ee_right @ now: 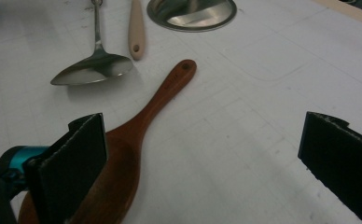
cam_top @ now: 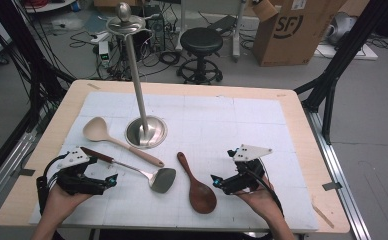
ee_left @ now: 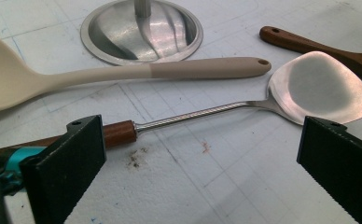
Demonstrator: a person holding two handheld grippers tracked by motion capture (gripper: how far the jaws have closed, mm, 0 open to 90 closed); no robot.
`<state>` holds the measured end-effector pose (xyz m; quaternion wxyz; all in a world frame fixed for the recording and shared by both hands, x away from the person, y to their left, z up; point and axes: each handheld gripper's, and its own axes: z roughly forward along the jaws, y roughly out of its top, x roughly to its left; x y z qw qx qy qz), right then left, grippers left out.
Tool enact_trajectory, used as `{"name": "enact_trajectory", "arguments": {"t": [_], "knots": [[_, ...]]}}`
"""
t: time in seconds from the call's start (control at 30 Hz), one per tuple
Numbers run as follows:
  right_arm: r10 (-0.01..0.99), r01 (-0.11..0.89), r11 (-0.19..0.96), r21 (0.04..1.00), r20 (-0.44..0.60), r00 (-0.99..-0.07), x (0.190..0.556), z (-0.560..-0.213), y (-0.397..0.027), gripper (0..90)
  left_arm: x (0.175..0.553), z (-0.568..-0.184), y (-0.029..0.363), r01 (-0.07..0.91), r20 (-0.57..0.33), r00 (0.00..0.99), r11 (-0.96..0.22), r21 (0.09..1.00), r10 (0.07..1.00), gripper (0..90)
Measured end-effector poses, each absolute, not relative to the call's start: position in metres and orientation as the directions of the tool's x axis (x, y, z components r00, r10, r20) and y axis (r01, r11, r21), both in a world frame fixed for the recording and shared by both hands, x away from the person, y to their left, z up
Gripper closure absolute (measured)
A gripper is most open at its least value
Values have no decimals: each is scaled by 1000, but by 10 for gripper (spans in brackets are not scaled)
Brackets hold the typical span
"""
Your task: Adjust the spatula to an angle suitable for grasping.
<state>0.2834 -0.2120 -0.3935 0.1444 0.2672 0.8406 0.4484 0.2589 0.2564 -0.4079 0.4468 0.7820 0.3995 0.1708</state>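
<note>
White gridded matting covers the wooden table (cam_top: 302, 150), with a workshop floor of cables, a black stool (cam_top: 201, 42) and a cardboard box (cam_top: 292, 30) behind it. Nearest the camera, two forearms enter from the bottom edge, each hand cupping a gripper from below, palms up and low over the mat. The left gripper (cam_top: 113, 180) has its jaws spread wide and grips nothing; its own view shows the metal spatula (ee_left: 316, 88) lying across the gap, the brown grip of its handle passing just behind the left jaw. The right gripper (cam_top: 215, 181) is likewise spread wide and empty, with the wooden spoon (ee_right: 137, 135) lying flat beside its left jaw, the bowl partly hidden behind that jaw. Farther on, a cream silicone ladle (cam_top: 102, 132) lies just beyond the spatula, its handle ending near the round steel base of the utensil stand (cam_top: 146, 131), which rises upright at mid-table.
</note>
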Motion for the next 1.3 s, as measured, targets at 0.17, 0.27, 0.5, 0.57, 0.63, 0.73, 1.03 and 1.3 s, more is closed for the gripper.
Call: {"name": "enact_trajectory", "arguments": {"t": [0.17,0.27,0.5,0.57,0.63,0.73,1.03,1.3], "knots": [[558,316,466,827,2,-830,287,-393,-198,2,259,-408,258,476,-93,620,-279,834,779,18],[536,308,479,822,4,-844,292,-392,-183,2,259,-408,259,474,-92,618,-276,836,781,18],[513,303,494,815,8,-858,300,-393,-165,2,259,-409,260,474,-93,615,-273,837,783,18],[505,307,499,810,16,-863,302,-393,-160,2,259,-409,260,474,-94,615,-272,838,783,18],[496,305,504,808,18,-868,304,-393,-154,2,260,-409,260,473,-93,616,-273,838,782,18],[480,297,509,808,20,-877,308,-393,-144,2,260,-409,260,473,-94,615,-271,838,783,18],[443,288,513,809,39,-896,320,-393,-117,22,260,-409,261,472,-96,615,-268,840,783,18],[407,285,525,802,57,-911,329,-392,-92,62,260,-410,262,476,-101,615,-266,838,782,18]]}}
